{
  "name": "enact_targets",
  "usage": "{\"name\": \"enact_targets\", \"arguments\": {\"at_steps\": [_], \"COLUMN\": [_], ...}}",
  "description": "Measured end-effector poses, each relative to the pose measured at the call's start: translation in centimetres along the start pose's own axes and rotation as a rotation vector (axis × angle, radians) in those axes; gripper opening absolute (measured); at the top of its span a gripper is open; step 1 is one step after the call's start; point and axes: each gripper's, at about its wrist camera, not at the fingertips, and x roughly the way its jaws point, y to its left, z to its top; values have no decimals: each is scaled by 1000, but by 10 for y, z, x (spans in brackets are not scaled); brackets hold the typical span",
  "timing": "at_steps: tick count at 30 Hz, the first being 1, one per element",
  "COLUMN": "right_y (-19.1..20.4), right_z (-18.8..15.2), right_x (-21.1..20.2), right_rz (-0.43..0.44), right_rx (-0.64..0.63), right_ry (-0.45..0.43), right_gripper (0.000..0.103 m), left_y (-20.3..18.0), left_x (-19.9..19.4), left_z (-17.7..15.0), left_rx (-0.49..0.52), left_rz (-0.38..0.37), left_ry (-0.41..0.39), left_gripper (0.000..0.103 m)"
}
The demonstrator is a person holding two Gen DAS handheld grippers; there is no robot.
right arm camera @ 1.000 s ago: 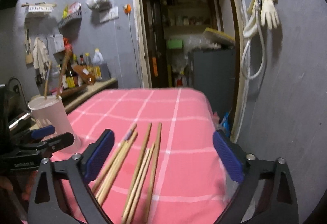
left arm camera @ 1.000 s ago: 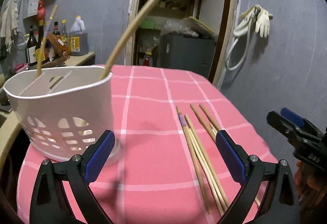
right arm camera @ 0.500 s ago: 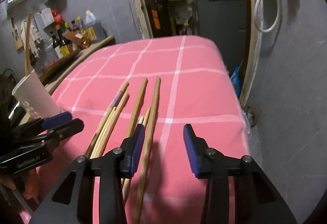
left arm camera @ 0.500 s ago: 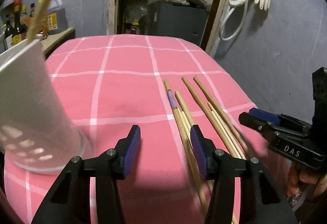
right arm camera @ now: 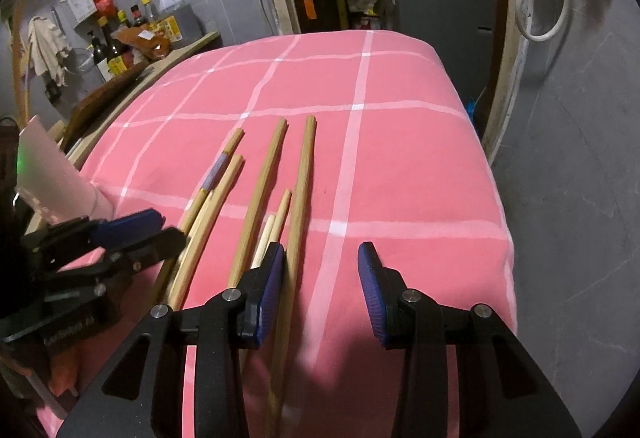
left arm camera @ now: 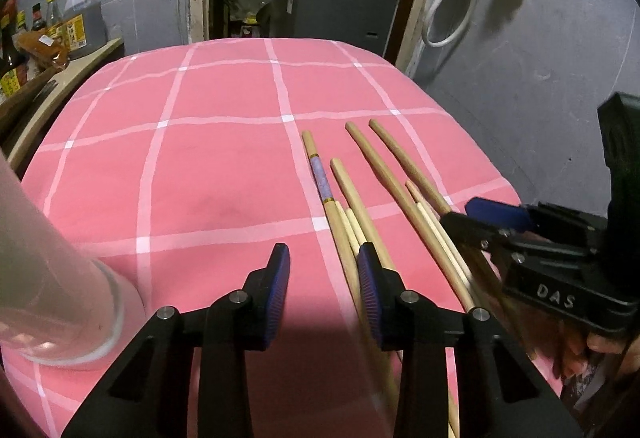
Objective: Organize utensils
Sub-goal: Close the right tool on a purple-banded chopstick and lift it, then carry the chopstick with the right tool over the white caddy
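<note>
Left wrist: tool [left arm camera: 323, 280] beside chopsticks [left arm camera: 360, 206]

A loose row of long, pale wooden chopsticks [left arm camera: 360, 206] lies lengthwise on the pink cloth with a white grid [left arm camera: 208, 174], one stick wearing a lilac band. The left black two-finger gripper with blue pads [left arm camera: 323, 280] hovers half-spread just left of them, its right pad over the leftmost sticks, nothing between the pads. A white plastic utensil holder [left arm camera: 44, 278] stands at the left edge, and the right black gripper marked "DAS" [left arm camera: 496, 222] reaches in over the rightmost sticks.
</note>
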Motion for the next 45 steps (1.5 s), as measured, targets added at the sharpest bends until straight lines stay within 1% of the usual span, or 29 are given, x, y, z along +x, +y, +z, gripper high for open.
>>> {"name": "enact_targets", "arguments": {"at_steps": [2,5,9,12,14,15,16,17,18,22,27,32,36,40,45], "right_y": [1,3,4,10,13,13,11,9,9,4,6,9,20,42,64], "right_z": [7,16,26,30,31,31,31,32,31,26,15,0,-10,-14,-11], "right_x": [6,14,21,25,26,27,26,26,25,17,-13,-48,-79,-110,-133], "right_rz": [-14,-23,-21,-49,-68,-70,-59,-40,-31,38,89,135,184,182,201], "right_rx": [-9,-19,-15,-40,-61,-63,-57,-46,-34,23,67,105,123,87,59], "right_ry": [3,14,25,24,15,12,12,14,14,2,-92,-219,-358,-505,-624], "right_gripper": [36,37,41,41,33,29,13,8,8,6,6,6,6,6,6], "left_y": [3,6,7,8,8,8,6,5,6,7,1,-3,-6,-9,-12], "left_x": [3,9,14,15,16,16,16,17,16,12,-6,-37,-69,-99,-135], "left_z": [3,9,16,20,22,22,22,22,22,23,17,9,0,-4,-6], "left_rx": [-8,-29,-35,-45,-47,-48,-49,-52,-57,-74,-66,-71,-70,-80,-78], "left_rz": [11,6,6,6,10,14,17,16,9,-27,-65,-96,-118,-136,-121], "left_ry": [7,25,30,31,32,33,34,35,38,44,2,-97,-211,-308,-442], "left_gripper": [27,23,22,22,22,18,14,12,9,5,5,5,5,5,5]}}
